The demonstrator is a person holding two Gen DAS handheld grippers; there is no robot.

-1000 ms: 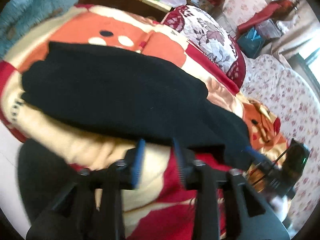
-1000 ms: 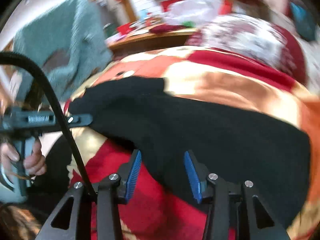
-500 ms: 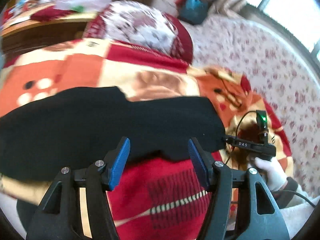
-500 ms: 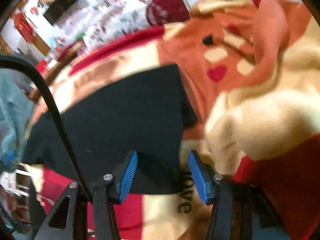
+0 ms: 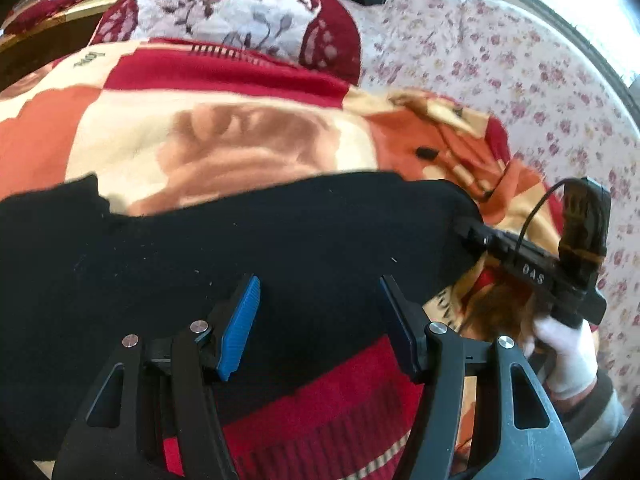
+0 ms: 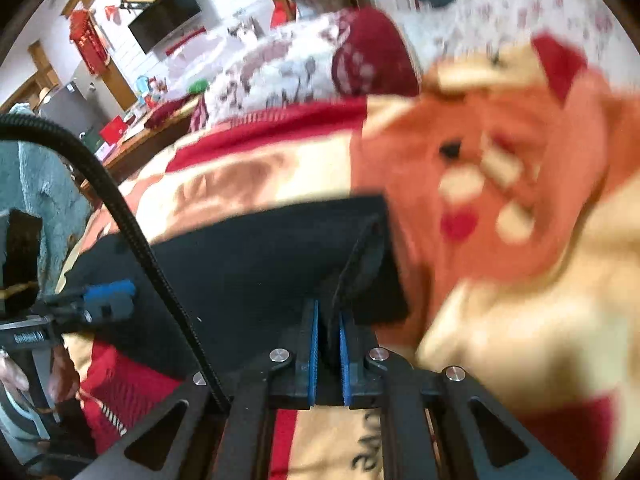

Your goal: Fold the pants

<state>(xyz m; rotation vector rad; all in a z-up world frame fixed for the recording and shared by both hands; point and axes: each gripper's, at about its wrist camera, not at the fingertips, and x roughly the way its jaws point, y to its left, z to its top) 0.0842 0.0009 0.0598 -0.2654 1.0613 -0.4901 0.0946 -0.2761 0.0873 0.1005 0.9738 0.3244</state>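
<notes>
The black pants (image 5: 248,248) lie spread across a red, orange and cream blanket (image 5: 224,128). My left gripper (image 5: 320,320) is open, its blue pads hovering over the pants' near edge. In the left wrist view the right gripper (image 5: 472,232) meets the pants' right end. In the right wrist view my right gripper (image 6: 327,340) is shut on the pants (image 6: 256,256) at their right end, with a fold of black cloth rising between the pads. The left gripper (image 6: 104,300) shows at the far left of that view.
A floral pillow with a dark red border (image 5: 240,12) lies beyond the blanket. A flowered sheet (image 5: 520,80) covers the bed to the right. A wooden edge (image 6: 132,148) and a teal garment (image 6: 36,192) are at the left.
My right gripper has closed on the right end of the pants. My left gripper has opened wider and moved closer over the pants' near edge.
</notes>
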